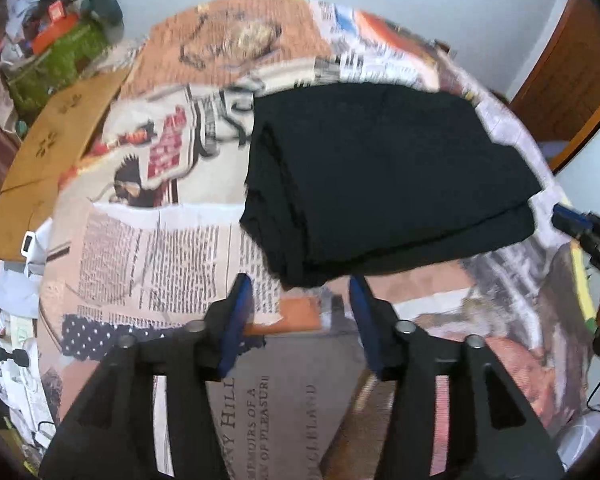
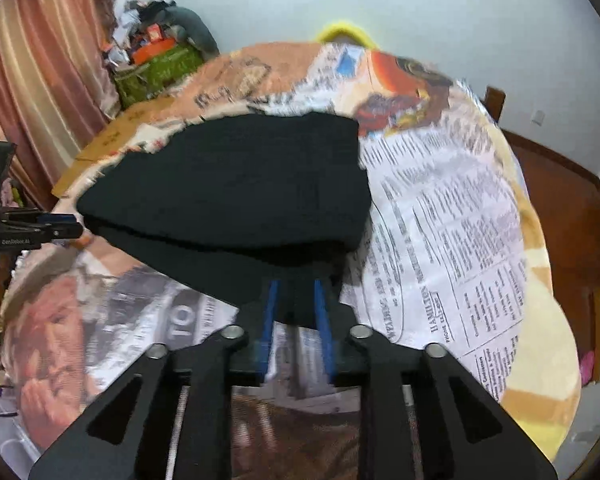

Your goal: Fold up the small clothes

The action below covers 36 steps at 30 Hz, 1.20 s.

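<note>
Judge the fold nearly done. Find the black garment [image 1: 380, 176] lying as a thick, layered rectangle near the middle of the table [image 1: 160, 248], on its newspaper-print cover, with stacked edges showing along the near and left sides.

Read the left hand-held gripper [image 1: 299, 282] as released: jaws well apart, nothing between them, tips just short of the garment's near edge. Read the right hand-held gripper [image 2: 296, 284] as released too, jaws only narrowly parted (dark cloth fills the gap in its own view, yet from the left wrist view its tip sits just clear of the garment's right-hand corner, so take it as not pinching).

Treat the step in hand as leaving the folded piece tidy:
- Draw each tool away along the line of its fingers, not sideways, so as not to snag a layer or skew the stack.
- Check the near edge, where the layers look slightly stepped; nudge them flush with a closed fingertip instead of re-gripping.
- Press lightly on top if the upper layer springs up.
- If one more fold is wanted, pinch through all layers at both near corners, lift only slightly, and carry both sides over together and level.
- Mind the printed cover: expect it to ruck under a dragging pull.
</note>
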Each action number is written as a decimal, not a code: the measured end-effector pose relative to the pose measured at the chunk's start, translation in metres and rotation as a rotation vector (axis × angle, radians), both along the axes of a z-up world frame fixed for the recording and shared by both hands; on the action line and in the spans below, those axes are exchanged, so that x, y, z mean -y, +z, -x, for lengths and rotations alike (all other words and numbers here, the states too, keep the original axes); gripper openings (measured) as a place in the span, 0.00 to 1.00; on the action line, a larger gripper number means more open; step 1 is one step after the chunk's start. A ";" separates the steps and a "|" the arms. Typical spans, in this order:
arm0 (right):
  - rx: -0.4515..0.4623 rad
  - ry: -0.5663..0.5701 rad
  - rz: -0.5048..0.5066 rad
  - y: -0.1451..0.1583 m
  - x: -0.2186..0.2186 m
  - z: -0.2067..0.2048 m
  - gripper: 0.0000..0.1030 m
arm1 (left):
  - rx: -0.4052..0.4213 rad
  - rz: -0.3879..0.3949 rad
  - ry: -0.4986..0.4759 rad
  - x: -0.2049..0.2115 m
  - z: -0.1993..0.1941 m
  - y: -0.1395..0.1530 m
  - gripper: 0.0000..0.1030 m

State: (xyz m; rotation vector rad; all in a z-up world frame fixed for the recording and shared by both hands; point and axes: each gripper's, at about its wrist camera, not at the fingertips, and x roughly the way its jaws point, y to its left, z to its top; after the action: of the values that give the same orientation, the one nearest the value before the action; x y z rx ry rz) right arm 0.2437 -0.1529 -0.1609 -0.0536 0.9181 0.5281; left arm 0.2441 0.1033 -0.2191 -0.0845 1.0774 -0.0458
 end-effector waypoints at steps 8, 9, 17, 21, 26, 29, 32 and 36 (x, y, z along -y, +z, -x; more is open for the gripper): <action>-0.069 0.079 -0.034 -0.022 -0.037 -0.016 0.35 | -0.014 0.040 -0.015 0.016 -0.020 -0.005 0.55; -0.084 0.083 -0.026 -0.027 -0.042 -0.020 0.35 | -0.026 0.048 -0.015 0.017 -0.022 -0.010 0.55; -0.093 0.132 -0.026 -0.026 -0.071 -0.054 0.35 | -0.023 0.089 -0.043 0.022 -0.022 -0.010 0.55; -0.030 0.108 -0.056 -0.001 -0.079 -0.086 0.35 | -0.020 0.106 -0.073 0.029 -0.027 -0.009 0.55; 0.072 0.003 -0.199 0.042 -0.058 -0.106 0.41 | -0.013 0.095 -0.084 0.037 -0.049 -0.008 0.55; 0.115 -0.014 -0.223 0.055 -0.045 -0.100 0.47 | -0.002 0.074 -0.086 0.038 -0.067 -0.011 0.57; 0.112 -0.016 -0.209 0.055 -0.038 -0.091 0.47 | -0.025 0.060 -0.077 0.037 -0.086 -0.021 0.57; 0.074 0.000 -0.164 0.040 -0.027 -0.072 0.47 | -0.030 0.068 -0.067 0.034 -0.090 -0.021 0.58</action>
State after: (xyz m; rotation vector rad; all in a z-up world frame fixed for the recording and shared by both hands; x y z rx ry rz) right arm 0.3153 -0.1262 -0.1211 0.0749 0.8004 0.5958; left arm 0.3337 0.0690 -0.2398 -0.1111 1.1085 -0.1418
